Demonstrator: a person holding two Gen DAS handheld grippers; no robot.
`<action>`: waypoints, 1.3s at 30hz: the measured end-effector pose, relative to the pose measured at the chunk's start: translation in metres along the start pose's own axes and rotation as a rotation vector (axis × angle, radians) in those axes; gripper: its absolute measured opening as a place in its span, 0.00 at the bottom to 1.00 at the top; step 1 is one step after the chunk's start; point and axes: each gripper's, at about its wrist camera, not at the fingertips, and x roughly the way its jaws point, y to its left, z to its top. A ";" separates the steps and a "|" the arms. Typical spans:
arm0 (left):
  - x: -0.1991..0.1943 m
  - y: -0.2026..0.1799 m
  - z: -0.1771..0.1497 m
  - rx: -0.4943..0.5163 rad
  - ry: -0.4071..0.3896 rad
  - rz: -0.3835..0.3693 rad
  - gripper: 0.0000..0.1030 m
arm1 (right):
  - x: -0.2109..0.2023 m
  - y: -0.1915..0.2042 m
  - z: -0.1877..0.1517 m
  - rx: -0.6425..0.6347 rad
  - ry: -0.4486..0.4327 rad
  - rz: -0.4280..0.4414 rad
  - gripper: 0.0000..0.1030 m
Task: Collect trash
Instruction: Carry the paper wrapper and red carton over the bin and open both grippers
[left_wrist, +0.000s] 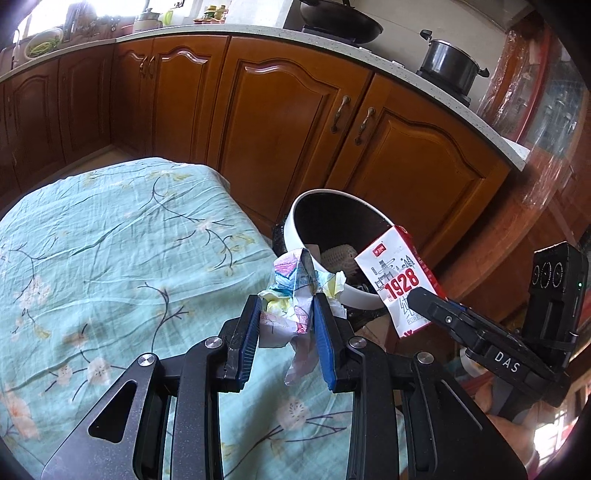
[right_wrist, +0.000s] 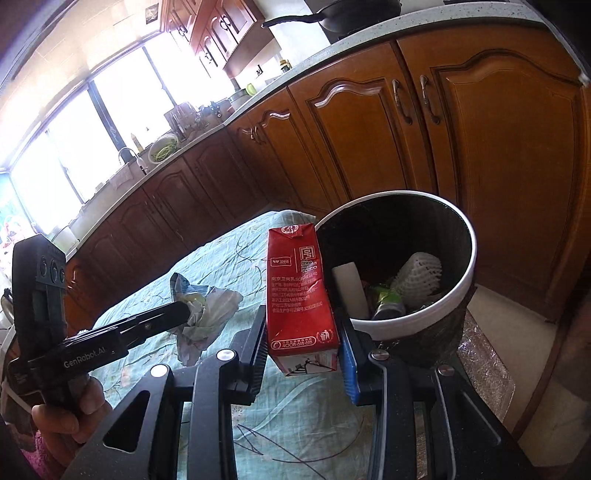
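Observation:
My left gripper (left_wrist: 286, 306) is shut on a crumpled colourful paper wrapper (left_wrist: 295, 291), held above the right edge of the floral cloth, just short of the white-rimmed trash bin (left_wrist: 295, 229). My right gripper (right_wrist: 303, 317) is shut on a red and white milk carton (right_wrist: 299, 291), held upright beside the bin's rim (right_wrist: 469, 266). The carton also shows in the left wrist view (left_wrist: 397, 278), and the wrapper in the right wrist view (right_wrist: 203, 310). The bin holds a white foam net (right_wrist: 419, 277), a white tube and other scraps.
A table with a light green floral cloth (left_wrist: 110, 258) lies left of the bin. Brown wooden kitchen cabinets (left_wrist: 277, 122) stand behind, with a wok (left_wrist: 340, 18) and a pot (left_wrist: 448, 64) on the counter. A tiled floor (right_wrist: 517, 332) lies right of the bin.

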 end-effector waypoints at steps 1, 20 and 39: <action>0.002 -0.002 0.002 0.004 0.000 -0.002 0.26 | -0.001 -0.002 0.001 0.002 -0.002 -0.004 0.33; 0.042 -0.048 0.042 0.082 0.011 -0.018 0.26 | -0.004 -0.042 0.033 0.034 -0.054 -0.084 0.33; 0.084 -0.075 0.060 0.127 0.057 -0.002 0.26 | 0.014 -0.066 0.048 0.044 -0.033 -0.139 0.33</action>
